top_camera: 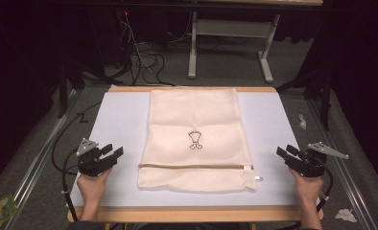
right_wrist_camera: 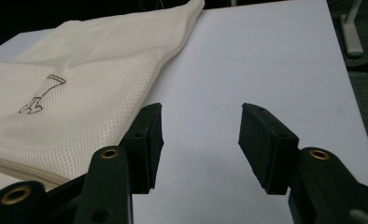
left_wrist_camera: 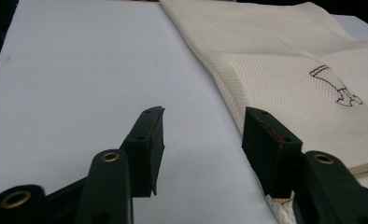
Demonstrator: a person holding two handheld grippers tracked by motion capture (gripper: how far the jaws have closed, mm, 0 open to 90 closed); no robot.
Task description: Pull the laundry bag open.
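Left gripper near worktop's left edge, right gripper near right edge; jaws apart, empty, angled inward.

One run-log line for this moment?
mesh bag: flat, mid-table, zipper near | left gripper: open, left of bag, empty | right gripper: open, right of bag, empty

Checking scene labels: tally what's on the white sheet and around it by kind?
Cream mesh bag: 1
Black grippers: 2, left gripper and right gripper, both open and apart from the bag
White sheet: 1
Crumpled white scraps on the floor at right: 2
Total: 6
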